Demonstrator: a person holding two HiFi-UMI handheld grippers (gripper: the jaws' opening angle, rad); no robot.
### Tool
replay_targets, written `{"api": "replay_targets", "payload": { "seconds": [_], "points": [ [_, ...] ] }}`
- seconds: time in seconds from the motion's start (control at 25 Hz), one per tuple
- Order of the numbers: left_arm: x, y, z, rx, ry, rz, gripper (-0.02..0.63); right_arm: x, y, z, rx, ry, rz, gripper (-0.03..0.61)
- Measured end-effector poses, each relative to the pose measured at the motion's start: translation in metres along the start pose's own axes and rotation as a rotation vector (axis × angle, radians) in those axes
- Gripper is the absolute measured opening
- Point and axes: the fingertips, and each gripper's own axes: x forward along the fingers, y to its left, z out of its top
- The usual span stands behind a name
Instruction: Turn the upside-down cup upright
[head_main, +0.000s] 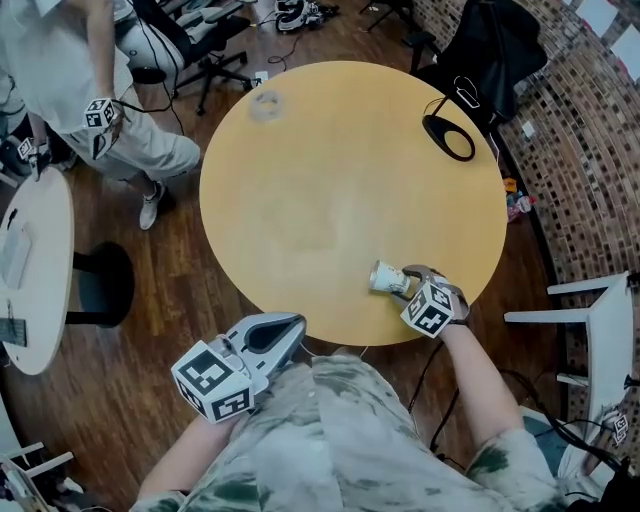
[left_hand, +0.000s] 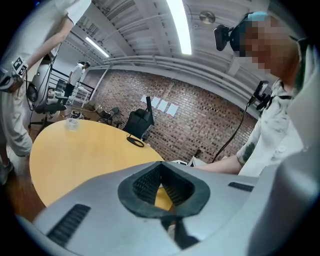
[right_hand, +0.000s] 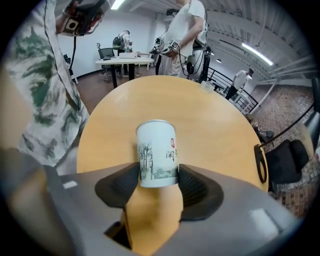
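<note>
A white paper cup (head_main: 385, 278) with an ink drawing and a red seal is near the front right edge of the round yellow table (head_main: 330, 180). It is tipped over sideways, pointing left. My right gripper (head_main: 405, 283) is shut on it, and in the right gripper view the two black pads press the sides of the cup (right_hand: 157, 152) at the right gripper (right_hand: 159, 172). My left gripper (head_main: 298, 325) is off the table's front edge by my body. It is shut with nothing in it, and the tips of the left gripper (left_hand: 161, 167) meet.
A small clear glass (head_main: 265, 103) stands at the table's far left. A black loop (head_main: 448, 137) lies at the far right, with a black bag on a chair (head_main: 500, 50) behind it. Another person (head_main: 60, 60) stands at the upper left beside a white table (head_main: 35, 270). A white chair (head_main: 600, 330) is at the right.
</note>
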Motion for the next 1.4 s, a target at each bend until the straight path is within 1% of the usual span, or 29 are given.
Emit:
{"api": "replay_targets", "payload": {
  "seconds": [0.2,0.48,0.56,0.72,0.84,0.96,1.04,1.12,1.24,1.28,1.36,1.4],
  "points": [
    [0.006,-0.005,-0.003,0.002,0.007,0.017,-0.002,0.010,-0.001,-0.009,0.023,-0.014,-0.002,0.247],
    [0.009,-0.011,-0.001,0.015,0.008,0.022,-0.002,0.008,-0.003,-0.009,0.012,-0.002,0.013,0.252],
    [0.009,-0.010,0.000,0.009,0.005,0.028,-0.002,0.009,-0.001,-0.008,0.013,0.004,0.022,0.256],
    [0.006,-0.006,0.002,0.005,0.000,0.032,-0.002,0.006,-0.002,-0.005,-0.001,0.028,0.030,0.299],
    [0.006,-0.004,0.003,0.001,-0.007,0.038,-0.002,0.001,-0.004,0.008,-0.037,0.037,0.039,0.323],
    [0.006,-0.004,0.002,-0.001,-0.011,0.040,-0.002,0.001,0.002,0.028,-0.087,0.044,0.073,0.348],
    [0.004,-0.003,0.001,-0.004,-0.017,0.042,-0.002,0.009,0.006,0.037,-0.116,0.071,0.095,0.365],
    [0.002,-0.001,0.000,-0.008,-0.021,0.047,-0.002,0.021,0.008,0.040,-0.146,0.125,0.106,0.377],
    [-0.003,0.002,-0.004,-0.009,-0.021,0.054,-0.002,0.036,0.007,0.039,-0.180,0.192,0.109,0.373],
    [-0.005,0.003,-0.005,-0.008,-0.022,0.055,-0.002,0.039,0.007,0.040,-0.181,0.198,0.109,0.350],
    [-0.010,0.008,-0.006,-0.017,-0.026,0.065,-0.002,0.039,0.007,0.044,-0.169,0.183,0.109,0.325],
    [-0.013,0.010,-0.005,-0.023,-0.028,0.072,-0.002,0.038,0.006,0.047,-0.156,0.166,0.107,0.323]
  ]
}}
